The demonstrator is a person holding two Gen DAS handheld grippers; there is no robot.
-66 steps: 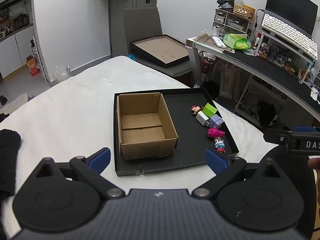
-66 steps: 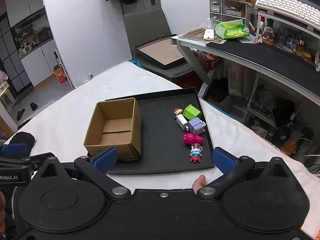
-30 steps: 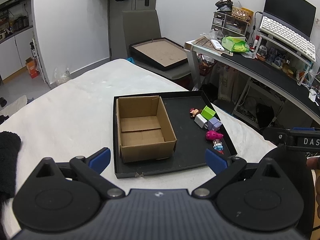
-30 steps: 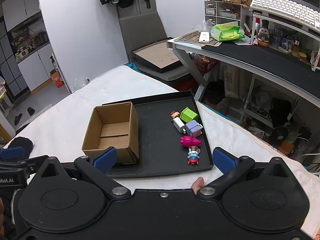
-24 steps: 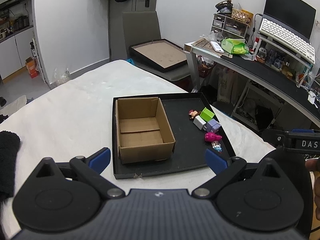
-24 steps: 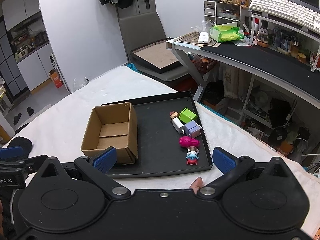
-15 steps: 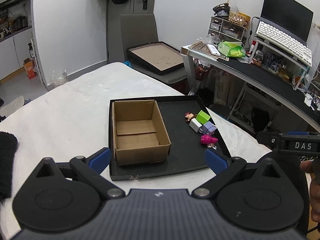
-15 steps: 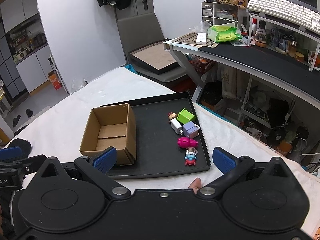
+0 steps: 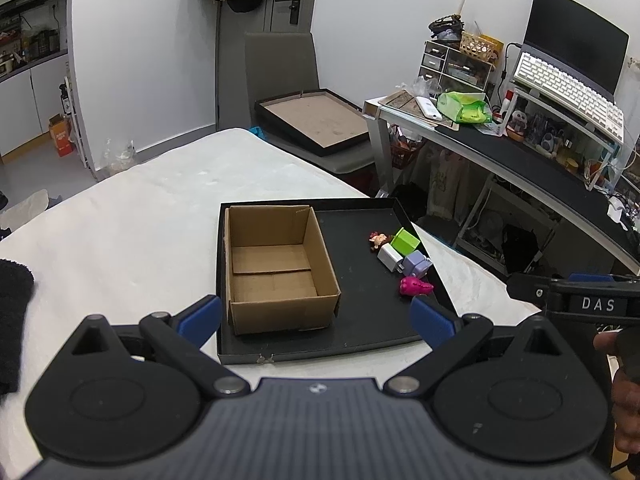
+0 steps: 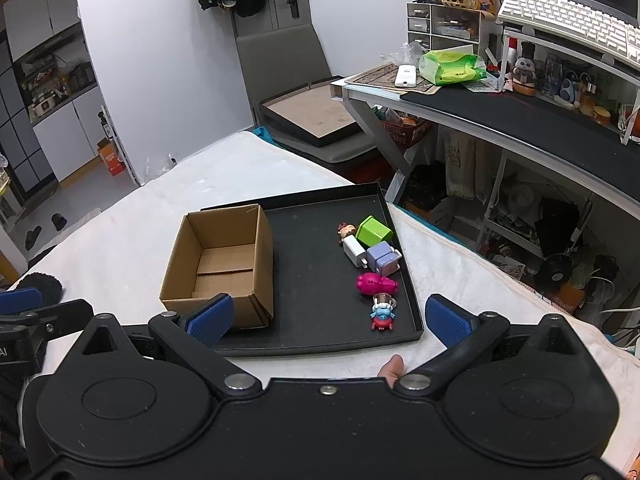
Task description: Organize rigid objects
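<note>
An open, empty cardboard box (image 9: 276, 264) (image 10: 224, 264) stands in the left half of a black tray (image 9: 360, 320) (image 10: 320, 280) on a white bed. Along the tray's right side lie several small toys: a brown figurine (image 10: 345, 231), a green cube (image 10: 374, 231), a white block (image 10: 355, 251), a lilac block (image 10: 383, 257), a magenta toy (image 10: 376, 283) and a small blue figure (image 10: 383, 312). My left gripper (image 9: 316, 316) is open and empty, held back from the tray's near edge. My right gripper (image 10: 326, 318) is open and empty, above the tray's near edge.
A black cloth (image 9: 12, 312) lies at the bed's left. A grey chair (image 9: 288, 80) holding a framed board (image 9: 316, 120) stands behind the bed. A cluttered desk (image 10: 500, 104) with a keyboard (image 10: 568, 12) runs along the right. The right gripper's body shows in the left wrist view (image 9: 580, 300).
Both grippers have drawn back and risen a little, so the tray and box look smaller and farther. Both stay open. Nothing on the tray has moved.
</note>
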